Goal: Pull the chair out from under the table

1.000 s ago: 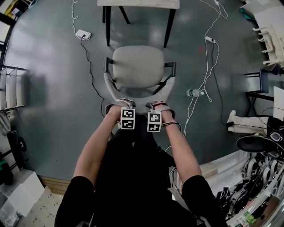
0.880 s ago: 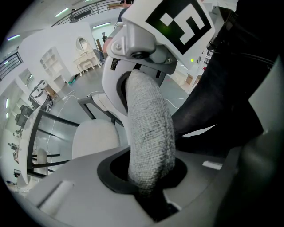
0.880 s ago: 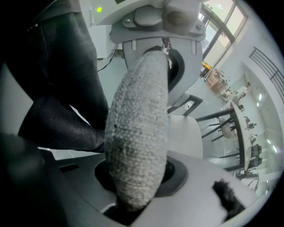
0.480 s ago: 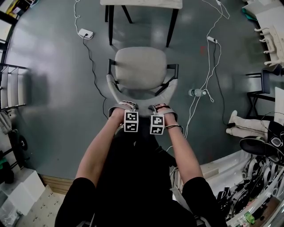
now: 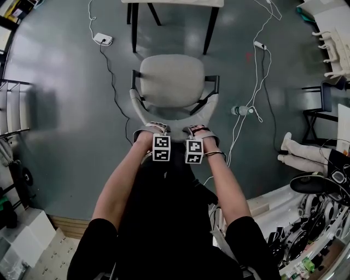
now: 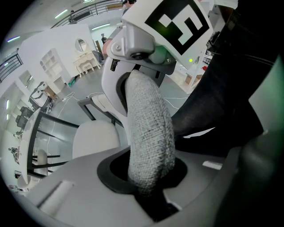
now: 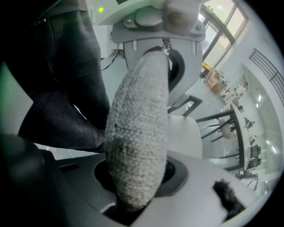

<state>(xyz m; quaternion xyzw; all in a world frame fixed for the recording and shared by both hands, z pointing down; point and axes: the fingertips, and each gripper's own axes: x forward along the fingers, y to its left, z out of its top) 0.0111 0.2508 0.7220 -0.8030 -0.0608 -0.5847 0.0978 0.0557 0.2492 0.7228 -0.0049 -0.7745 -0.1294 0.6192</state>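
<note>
Grey-blue floor [image 5: 60, 142], glossy under the ceiling light, with white cables [image 5: 256, 82] trailing across it and a plug block [image 5: 102, 39]. A metal rack [image 5: 13, 109] stands left. Bright windows [image 7: 220, 17] line one wall.

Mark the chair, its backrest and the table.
chair [image 5: 170, 79], head view, middle of the seat.
backrest [image 6: 148, 133], left gripper view, fabric-covered top rim.
table [image 5: 172, 2], head view, near edge of the top.
</note>
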